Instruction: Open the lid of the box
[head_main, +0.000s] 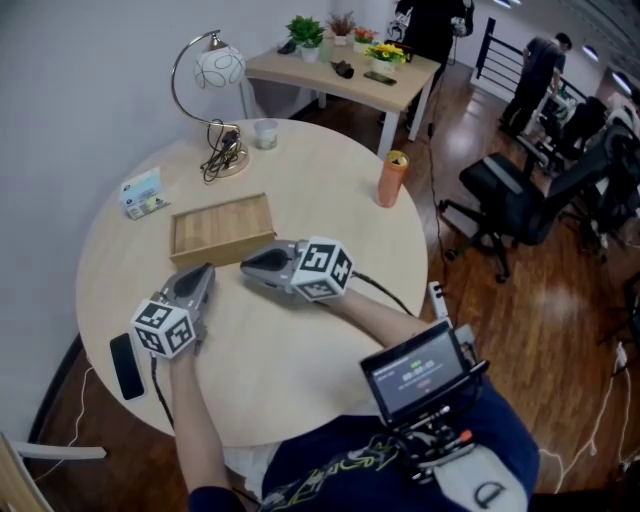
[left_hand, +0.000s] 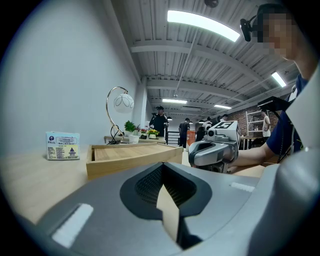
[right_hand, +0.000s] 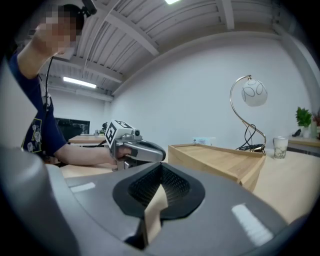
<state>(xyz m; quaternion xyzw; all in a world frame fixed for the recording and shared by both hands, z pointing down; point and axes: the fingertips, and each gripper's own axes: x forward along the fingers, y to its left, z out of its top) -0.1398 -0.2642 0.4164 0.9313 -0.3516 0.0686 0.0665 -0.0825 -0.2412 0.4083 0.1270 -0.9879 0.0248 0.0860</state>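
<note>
Right, parked just short of the near edge of the wooden box (head_main: 222, 228): left gripper (head_main: 203, 272), right gripper (head_main: 247, 265), both pinched shut on nothing, open table (head_main: 330, 220) rightward

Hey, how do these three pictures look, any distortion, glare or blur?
Head view: sharp, evenly lit, slight bending at the edges. Left gripper view: strong fisheye with a dark rim, and the ceiling light strip glares. Right gripper view: same fisheye rim; the wooden box looks sharp.

The small packet (left_hand: 62, 145) bears print too small to read.
</note>
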